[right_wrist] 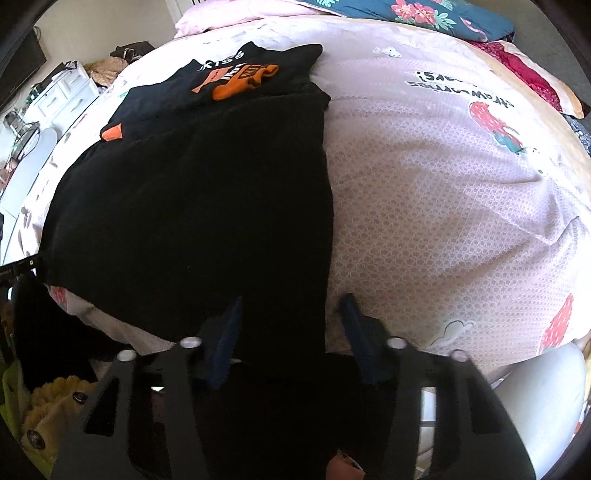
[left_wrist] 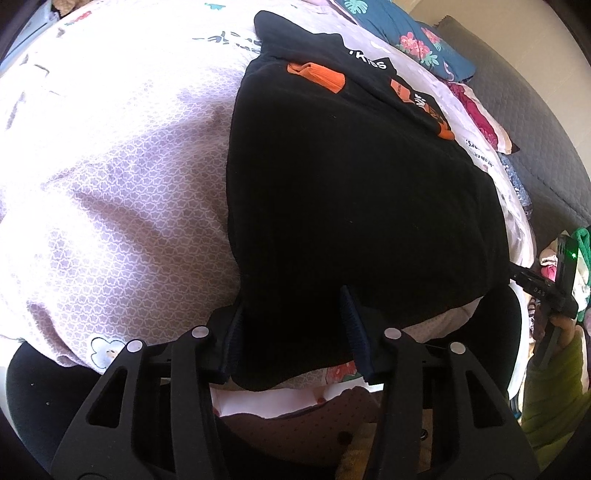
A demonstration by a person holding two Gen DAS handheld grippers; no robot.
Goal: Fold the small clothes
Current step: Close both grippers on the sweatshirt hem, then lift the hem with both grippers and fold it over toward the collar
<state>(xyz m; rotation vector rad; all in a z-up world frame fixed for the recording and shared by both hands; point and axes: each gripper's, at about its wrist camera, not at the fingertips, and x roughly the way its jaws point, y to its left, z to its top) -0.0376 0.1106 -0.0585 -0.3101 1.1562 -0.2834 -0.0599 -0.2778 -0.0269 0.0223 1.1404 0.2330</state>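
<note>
A black garment (left_wrist: 351, 192) with orange cuffs and an orange-and-white print lies spread on a pink patterned bedspread (left_wrist: 122, 177). It also shows in the right wrist view (right_wrist: 192, 206). My left gripper (left_wrist: 291, 306) is open at the garment's near left corner, with cloth lying between the fingers. My right gripper (right_wrist: 291, 306) is open at the garment's near right corner, its left finger (right_wrist: 225, 332) over black cloth and its right finger (right_wrist: 354, 325) over the bedspread. The right gripper also shows at the right edge of the left wrist view (left_wrist: 546, 291).
Teal floral pillows (right_wrist: 417, 14) and a red-and-cream pillow (right_wrist: 532, 74) lie at the head of the bed. A white drawer unit (right_wrist: 62, 96) stands at the far left. A grey carpet (left_wrist: 517, 92) runs along the bed. The near bed edge is just below both grippers.
</note>
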